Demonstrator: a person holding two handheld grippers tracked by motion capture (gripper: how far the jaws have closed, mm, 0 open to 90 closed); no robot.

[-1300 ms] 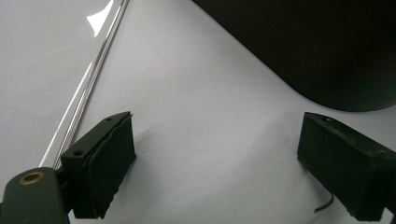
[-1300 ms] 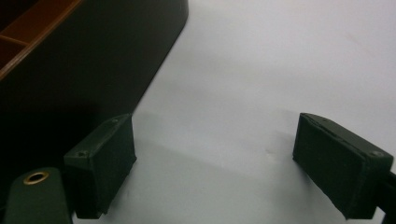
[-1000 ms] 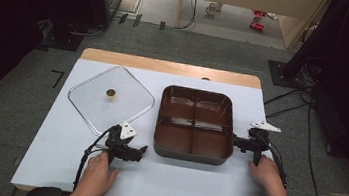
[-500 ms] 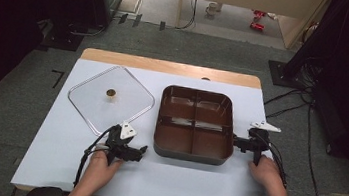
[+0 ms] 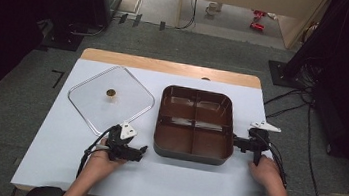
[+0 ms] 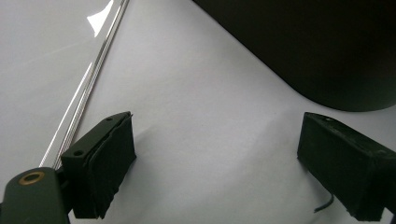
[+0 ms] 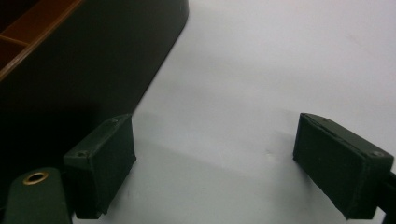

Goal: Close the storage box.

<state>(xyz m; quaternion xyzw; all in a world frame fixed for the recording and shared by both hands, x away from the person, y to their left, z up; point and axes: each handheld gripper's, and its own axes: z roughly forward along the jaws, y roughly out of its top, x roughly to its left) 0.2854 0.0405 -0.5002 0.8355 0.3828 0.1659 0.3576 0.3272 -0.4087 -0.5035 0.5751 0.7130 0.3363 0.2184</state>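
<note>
High view: both grippers rest on the white table beside a brown four-compartment tray.
Left gripper lies just off the tray's near-left corner, jaws spread wide with nothing between them; the clear square lid with its small knob lies flat to the tray's left, its edge beside the left jaw. Right gripper sits at the tray's right wall, jaws also wide apart and empty.
</note>
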